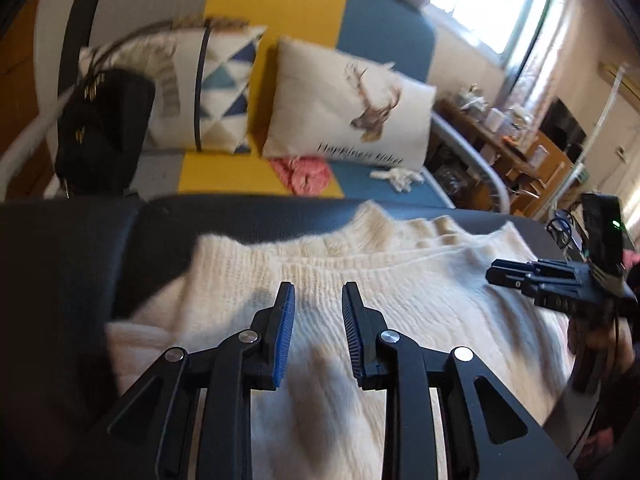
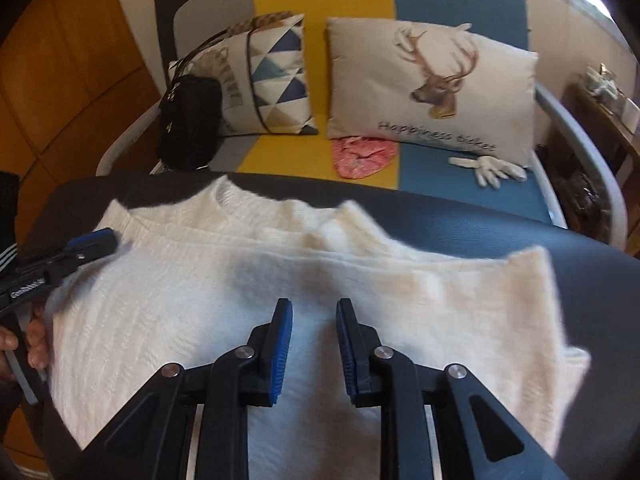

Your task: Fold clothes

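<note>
Your left gripper (image 1: pixel 318 292) sits closest to its lens, jaws spread with nothing between the blue pads, hovering over the left half of the white knit sweater (image 1: pixel 360 300). You hold it there, I judge, because that side carries the edge you will need to take for a fold; nothing is pinched yet.

That sweater lies spread on the dark padded surface (image 1: pixel 80 260), its ribbed neckline (image 2: pixel 256 208) turned away from you toward the sofa, so the body faces you and both sides are within reach. It looks partly doubled along the far edge, but blur keeps you from telling exactly how many layers there are.

Moving right, your right gripper (image 2: pixel 314 308) hangs over the sweater's right half, jaws likewise parted and empty. From the left wrist view you see it from the side, low and close to the knit, though you cannot tell whether it touches. The two tools mirror each other, which suits lifting both sides together.

Behind the work, on the striped sofa (image 2: pixel 320 20), you have from left to right a black bag (image 2: pixel 190 120), a triangle-patterned cushion (image 2: pixel 276 76), a pink bundle (image 2: pixel 362 158), a deer cushion (image 2: pixel 432 88) and a white glove (image 2: pixel 490 170). All lie well apart from the sweater and need no attention.

The soft knit will likely sag, so take a deep bite.
</note>
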### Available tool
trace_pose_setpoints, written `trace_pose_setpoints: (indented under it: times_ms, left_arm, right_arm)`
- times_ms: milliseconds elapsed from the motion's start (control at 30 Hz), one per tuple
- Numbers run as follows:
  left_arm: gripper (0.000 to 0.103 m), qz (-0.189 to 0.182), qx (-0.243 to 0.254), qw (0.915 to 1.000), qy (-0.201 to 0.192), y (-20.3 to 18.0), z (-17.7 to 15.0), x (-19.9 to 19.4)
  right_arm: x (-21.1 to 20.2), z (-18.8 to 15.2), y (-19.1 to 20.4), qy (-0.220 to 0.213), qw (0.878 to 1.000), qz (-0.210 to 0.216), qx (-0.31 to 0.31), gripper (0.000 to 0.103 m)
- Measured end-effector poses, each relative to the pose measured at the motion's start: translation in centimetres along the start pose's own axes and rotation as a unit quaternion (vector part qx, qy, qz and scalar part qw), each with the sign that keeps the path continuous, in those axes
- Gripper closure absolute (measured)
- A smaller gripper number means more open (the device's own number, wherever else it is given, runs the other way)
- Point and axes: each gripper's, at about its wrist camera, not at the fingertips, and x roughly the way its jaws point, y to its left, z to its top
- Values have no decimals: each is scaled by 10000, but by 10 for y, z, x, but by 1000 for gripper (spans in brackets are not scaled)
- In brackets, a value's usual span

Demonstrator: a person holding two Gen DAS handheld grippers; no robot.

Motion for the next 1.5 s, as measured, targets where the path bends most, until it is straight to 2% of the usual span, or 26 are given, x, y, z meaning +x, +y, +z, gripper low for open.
trace_pose_setpoints:
  times_ms: [100, 167, 200, 300, 400, 567, 667, 733, 800, 867, 933, 1000, 1100, 1133, 1233, 1333, 1467, 1500]
  left_arm:
    - [77, 341, 99, 9993, 87, 8, -5, -2]
    - [77, 600, -83, 9975, 355, 20, -8, 10]
    - [77, 632, -195, 9969, 417, 26, -10, 15]
    - [77, 580, -428, 9971, 264, 29, -10, 7]
    - [76, 513, -613, 9968, 96, 24, -13, -12]
    - [69, 437, -360, 9984, 71, 9, -43, -38]
    - [68, 840, 64, 9962, 238, -1, -62, -31]
    - [66, 960, 3, 9953, 139, -3, -65, -35]
    - [63, 968, -212, 9951, 69, -9, -67, -45]
    - [59, 801, -360, 9961, -69, -18, -73, -59]
    - [58, 693, -338, 9969, -155, -34, -82, -68]
    - [57, 702, -166, 9974, -86, -49, -91, -67]
    - [57, 1043, 75, 9941, 272, -62, -107, -49]
    - [57, 1117, 72, 9931, 357, -62, -112, -45]
    - [57, 1085, 51, 9940, 162, -63, -120, -53]
    - [57, 790, -224, 9966, -34, -57, -126, -74]
    - [57, 790, -635, 9948, 120, -38, -137, -79]
    - [57, 729, -718, 9947, 123, -35, -140, -81]
  right_arm:
    - [-16, -10, -29, 9, 9995, -277, 166, 80]
    - [-17, -16, -50, 66, 9981, -476, 398, 80]
    - [-16, -20, -59, 105, 9971, -516, 544, 80]
    - [-18, -23, -73, 96, 9958, -295, 865, 80]
    - [-37, -28, -70, -22, 9949, -194, 986, 80]
    - [-66, -59, -59, -18, 9956, -220, 916, 78]
    - [-60, -78, -53, 198, 9957, -615, 665, 78]
    - [-57, -83, -49, 211, 9951, -791, 550, 78]
    - [-66, -83, -41, 160, 9947, -791, 630, 78]
    - [-77, -85, -27, 46, 9962, -645, 579, 77]
    - [-88, -89, -3, -87, 9979, -518, 376, 74]
    - [-89, -97, 25, -86, 9994, -307, 139, 73]
    - [-79, -111, 63, -55, 9987, -384, -321, 72]
    - [-72, -114, 70, 46, 9979, -487, -417, 72]
    - [-55, -124, 83, 340, 9958, -656, -539, 71]
    - [-65, -127, 86, 223, 9979, -480, -367, 71]
    - [-75, -127, 100, -7, 9980, -288, -564, 68]
    - [-70, -128, 101, 82, 9976, -334, -604, 67]
